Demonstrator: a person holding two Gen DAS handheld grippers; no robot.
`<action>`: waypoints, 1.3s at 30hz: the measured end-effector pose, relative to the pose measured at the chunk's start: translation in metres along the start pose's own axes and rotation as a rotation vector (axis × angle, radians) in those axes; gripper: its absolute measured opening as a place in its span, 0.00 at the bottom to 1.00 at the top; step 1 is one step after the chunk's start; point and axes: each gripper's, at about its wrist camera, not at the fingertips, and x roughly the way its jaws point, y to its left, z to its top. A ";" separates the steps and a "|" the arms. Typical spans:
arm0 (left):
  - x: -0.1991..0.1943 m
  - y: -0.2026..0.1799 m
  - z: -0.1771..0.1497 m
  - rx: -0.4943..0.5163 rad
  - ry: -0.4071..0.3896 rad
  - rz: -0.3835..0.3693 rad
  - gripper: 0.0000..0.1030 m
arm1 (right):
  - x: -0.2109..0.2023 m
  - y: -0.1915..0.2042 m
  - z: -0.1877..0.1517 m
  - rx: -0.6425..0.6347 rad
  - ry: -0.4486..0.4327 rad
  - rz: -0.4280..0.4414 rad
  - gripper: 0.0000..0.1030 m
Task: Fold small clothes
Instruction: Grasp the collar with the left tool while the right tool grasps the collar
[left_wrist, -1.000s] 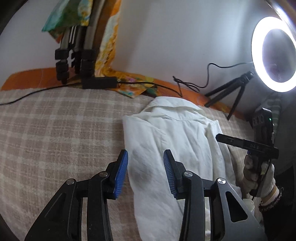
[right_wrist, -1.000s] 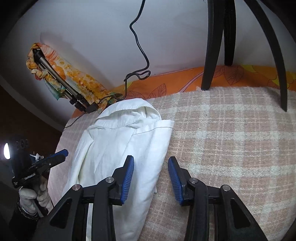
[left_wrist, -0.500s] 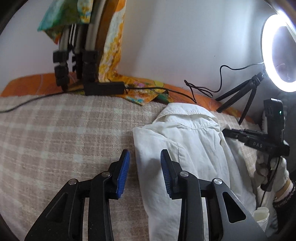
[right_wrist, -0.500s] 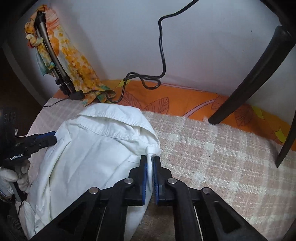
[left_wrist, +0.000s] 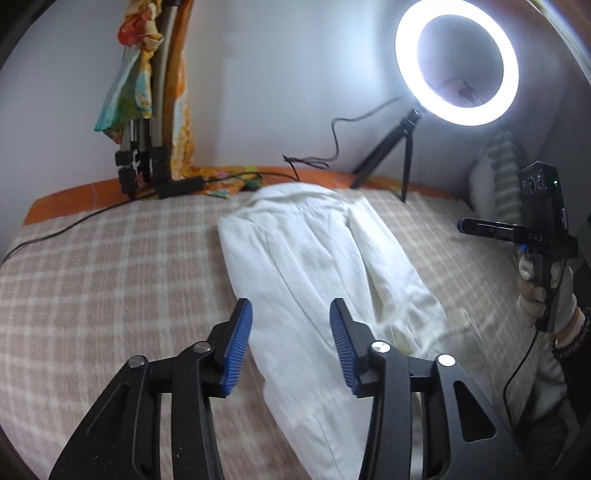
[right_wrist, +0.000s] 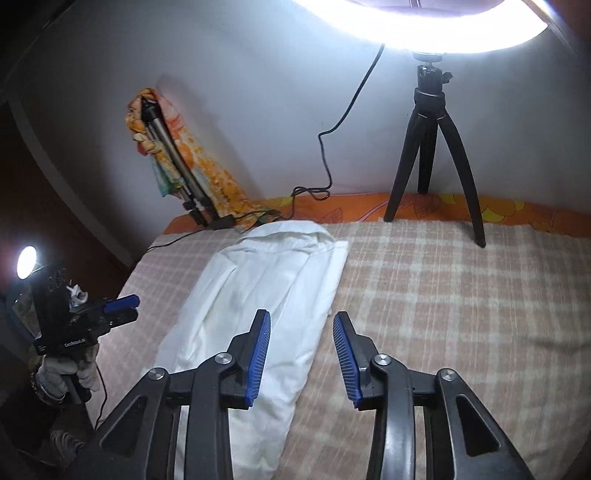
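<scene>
A white collared shirt (left_wrist: 314, 280) lies lengthwise on the checked blanket (left_wrist: 110, 280), collar at the far end, both sides folded inward. It also shows in the right wrist view (right_wrist: 266, 295). My left gripper (left_wrist: 290, 343) is open and empty above the shirt's near left part. My right gripper (right_wrist: 301, 354) is open and empty above the shirt's right edge. The right gripper's body shows at the right of the left wrist view (left_wrist: 532, 229), and the left gripper's body at the left of the right wrist view (right_wrist: 85, 317).
A lit ring light (left_wrist: 456, 62) on a small black tripod (right_wrist: 432, 147) stands at the bed's far edge. A folded tripod wrapped in a colourful cloth (left_wrist: 144, 110) leans on the wall at far left. Black cables (left_wrist: 314, 162) run along the orange sheet (right_wrist: 369, 210).
My right gripper let go of the shirt's right edge and opened. Both grippers pulled back and up from the shirt. My left gripper opened wider.
</scene>
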 end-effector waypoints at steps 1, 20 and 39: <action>0.000 -0.002 -0.003 0.005 0.007 -0.010 0.51 | -0.004 0.004 -0.007 -0.007 0.007 0.006 0.43; 0.116 0.083 0.039 -0.339 0.075 -0.157 0.53 | 0.124 -0.045 0.015 0.088 0.163 0.064 0.42; 0.135 0.077 0.073 -0.285 0.002 -0.193 0.05 | 0.152 -0.056 0.063 0.103 0.087 0.070 0.00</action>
